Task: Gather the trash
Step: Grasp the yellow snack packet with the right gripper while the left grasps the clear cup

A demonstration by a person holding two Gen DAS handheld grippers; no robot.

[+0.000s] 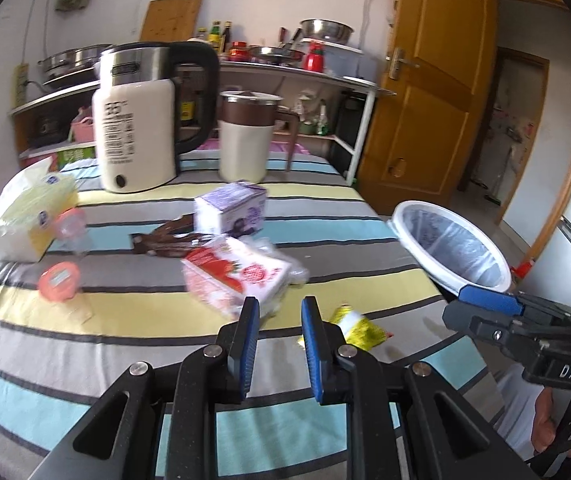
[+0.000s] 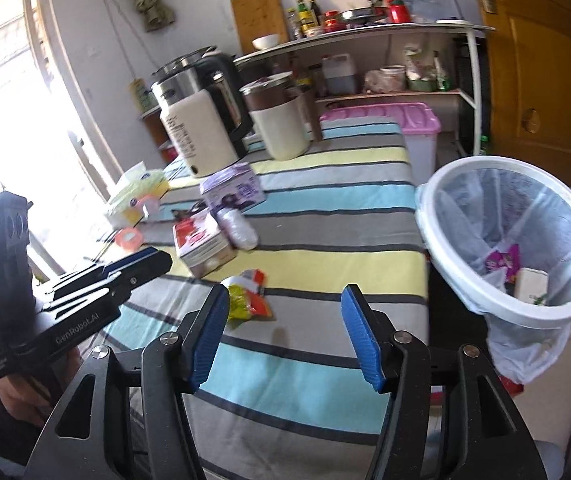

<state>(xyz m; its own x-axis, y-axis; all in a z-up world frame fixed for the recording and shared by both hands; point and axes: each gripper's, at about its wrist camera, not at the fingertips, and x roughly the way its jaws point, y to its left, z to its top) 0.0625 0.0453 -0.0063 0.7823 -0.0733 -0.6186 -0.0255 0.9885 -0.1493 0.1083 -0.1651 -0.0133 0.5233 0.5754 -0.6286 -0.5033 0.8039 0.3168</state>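
The job looked partly done: the white bin [image 2: 513,240], lined with a clear bag and standing just off the table's right edge, already held a few pieces (a purple wrapper and a pale carton could be made out at the bottom), while most of the litter was still spread over the striped tablecloth [image 2: 325,216]. Left to gather, by my reading, were the yellow snack wrapper [image 2: 247,294] nearest the grippers, the red-and-white strawberry carton [image 1: 235,276], the purple carton [image 1: 231,210], a brown wrapper [image 1: 165,240] and a pink-lidded cup [image 1: 59,280]; the tissue pack [image 1: 25,216], kettle [image 1: 137,116] and brown-banded jug [image 1: 245,136] were probably not trash. The left gripper [image 1: 279,312] hovered above the cloth near the strawberry carton, its jaws a narrow gap apart and holding nothing. The right gripper [image 2: 285,300] hung with jaws spread wide and empty, the yellow wrapper just beyond its left finger. Legible writing was scarce: "DAS" on the right gripper's body in the left view, "GenRoboLAI" (roughly) on the left gripper's in the right view; the cartons' print was too blurred to read.
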